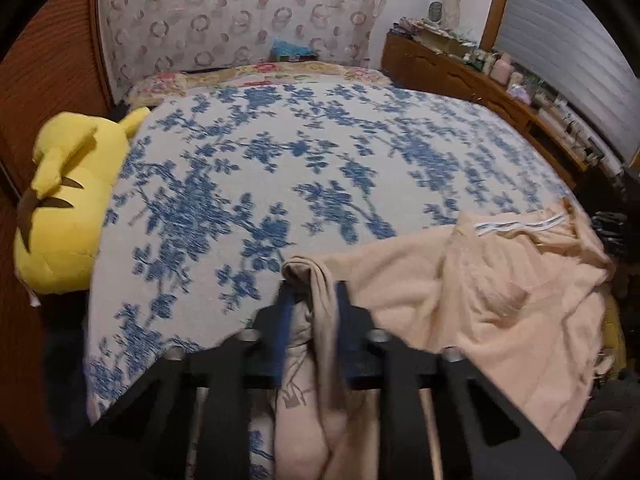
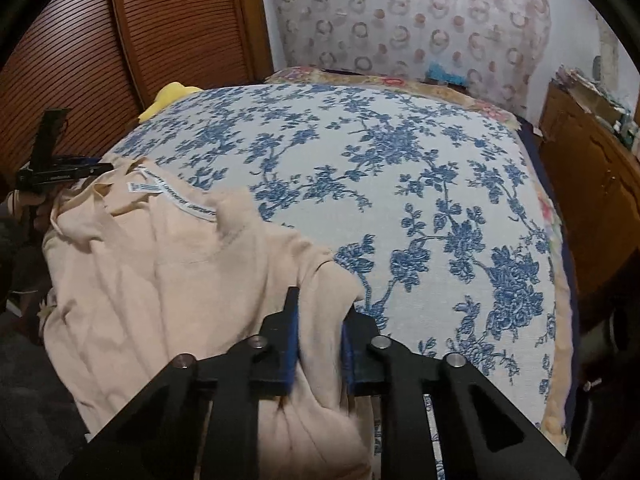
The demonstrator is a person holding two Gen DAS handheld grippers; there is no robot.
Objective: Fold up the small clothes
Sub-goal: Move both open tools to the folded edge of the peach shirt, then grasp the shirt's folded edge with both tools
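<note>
Two grippers w/ soft rumpled peach garment (image 2: 160, 280) on woven floral bedspread (image 2: 400, 184).

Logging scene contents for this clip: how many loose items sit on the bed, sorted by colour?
Peach: 1, the garment, gripped by the left gripper and right gripper
Yellow: 1, the plush toy at the bed's edge
Turquoise: 1, a bundle near the headboard, too blurred to identify
Total: 3

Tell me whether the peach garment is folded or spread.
Neither: the peach garment lies rumpled on the bedspread, neck label showing, with left tongs and right tongs each pinching an edge.
</note>
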